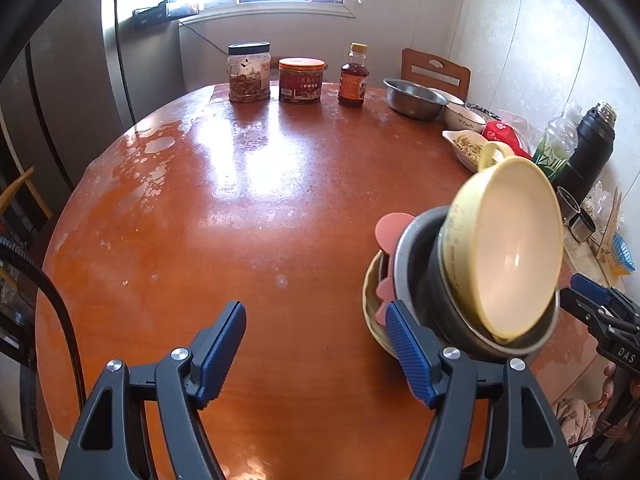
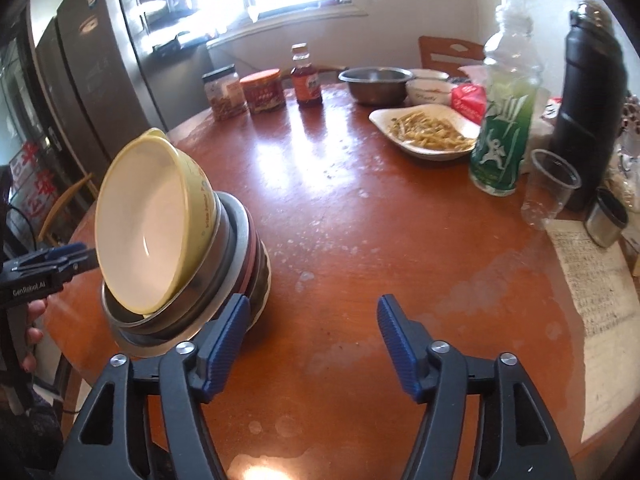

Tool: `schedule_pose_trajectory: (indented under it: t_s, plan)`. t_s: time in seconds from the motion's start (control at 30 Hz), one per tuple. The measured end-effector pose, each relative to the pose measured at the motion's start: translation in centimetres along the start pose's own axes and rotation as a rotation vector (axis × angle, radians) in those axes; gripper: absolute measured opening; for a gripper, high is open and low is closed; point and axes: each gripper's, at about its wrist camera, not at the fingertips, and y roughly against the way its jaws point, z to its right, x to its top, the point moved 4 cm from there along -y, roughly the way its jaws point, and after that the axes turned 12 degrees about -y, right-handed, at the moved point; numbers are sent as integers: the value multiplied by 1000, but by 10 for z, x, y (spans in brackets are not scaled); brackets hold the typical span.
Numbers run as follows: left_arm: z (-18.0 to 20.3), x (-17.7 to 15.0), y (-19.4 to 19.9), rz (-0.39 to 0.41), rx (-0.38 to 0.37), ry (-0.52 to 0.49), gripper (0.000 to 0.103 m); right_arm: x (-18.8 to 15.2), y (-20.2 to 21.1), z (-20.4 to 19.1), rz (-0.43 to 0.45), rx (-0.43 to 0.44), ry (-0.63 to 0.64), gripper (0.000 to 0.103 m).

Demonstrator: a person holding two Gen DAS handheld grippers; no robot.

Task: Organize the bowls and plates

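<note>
Leaning on the round worktop (image 1: 240, 200), one stack of bowls (image 1: 472, 304) has one yellow bowl (image 1: 516, 256) on top; lower dishes are hard to count. Both sides of it, left claw (image 1: 316, 352) and right claw (image 2: 312, 344) gape, holding nothing.

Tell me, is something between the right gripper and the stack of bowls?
Nothing visible is. The right gripper is open and empty, and the stack of bowls stands directly beside its left finger, with only bare table around.
</note>
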Motion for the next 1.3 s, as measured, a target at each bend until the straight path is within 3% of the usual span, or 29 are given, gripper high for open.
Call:
schedule_pose_trajectory:
  t_s: [0.2,0.4,0.53,0.73,1.3]
  plan:
    - [23,-19,14,14,4,-2,80,-24,22,-13,57,-39,43,77]
    - [43,-39,23,22,0,36,81,-49,27,-22,37,31,-26,79]
    - [59,-49,26,27,17,6,83,-59,29,-26,60,-11,10,79]
    - [78,-63,20,1,10,-15,83,-72,33,-31,64,2,21,79]
    - [84,-78,22,-7,22,0,83,-85,36,-27,55,30,22,80]
